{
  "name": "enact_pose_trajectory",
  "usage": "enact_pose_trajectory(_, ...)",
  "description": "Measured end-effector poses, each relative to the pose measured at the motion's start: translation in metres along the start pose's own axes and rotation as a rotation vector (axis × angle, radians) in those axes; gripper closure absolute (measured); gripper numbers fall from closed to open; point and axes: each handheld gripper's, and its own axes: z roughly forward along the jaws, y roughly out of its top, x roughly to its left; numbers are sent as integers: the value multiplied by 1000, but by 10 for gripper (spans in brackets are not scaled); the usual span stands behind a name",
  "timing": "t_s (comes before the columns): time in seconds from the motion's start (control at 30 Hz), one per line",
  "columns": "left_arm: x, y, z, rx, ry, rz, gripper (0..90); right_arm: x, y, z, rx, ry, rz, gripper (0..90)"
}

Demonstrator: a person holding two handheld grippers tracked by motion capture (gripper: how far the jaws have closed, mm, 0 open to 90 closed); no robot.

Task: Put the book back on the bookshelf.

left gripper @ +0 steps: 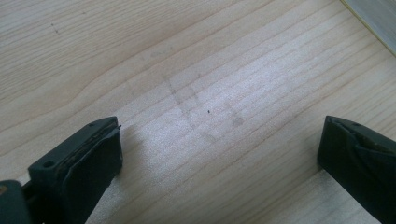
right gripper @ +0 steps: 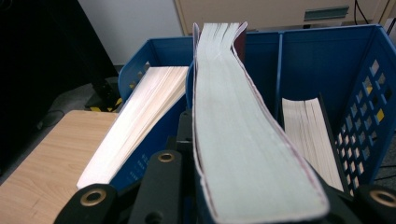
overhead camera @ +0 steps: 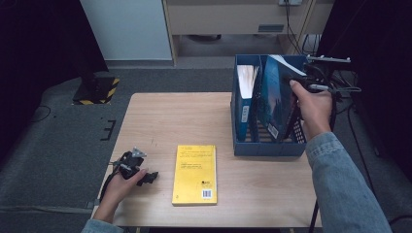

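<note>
High view: wooden surface [overhead camera: 160,116]; blue file box [overhead camera: 269,145] at far right; right hand-held gripper [overhead camera: 297,81] clamps a blue book [overhead camera: 273,97], half-lowered into the middle compartment. Keep it upright, lower straight. Left hand-held gripper [overhead camera: 148,177] rests wide open, near left.

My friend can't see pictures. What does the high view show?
A person's right gripper holds a blue book upright in a blue file rack on a wooden table. A yellow book lies flat near the left gripper.
</note>
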Motion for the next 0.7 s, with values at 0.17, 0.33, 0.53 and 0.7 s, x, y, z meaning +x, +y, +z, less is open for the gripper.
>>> enact_pose_trajectory(0.17,0,0,0,1,1,0,0,5,4,9,-5,-4,-8,735)
enact_pose_trajectory(0.33,0,1,0,3,-2,1,0,8,7,19,-5,-10,-12,735)
enact_pose_trajectory(0.53,0,0,0,1,-4,3,0,8,7,34,-18,-25,-6,735)
enact_pose_trajectory(0.7,-1,1,1,-3,-4,3,0,5,4,42,-32,-32,5,735)
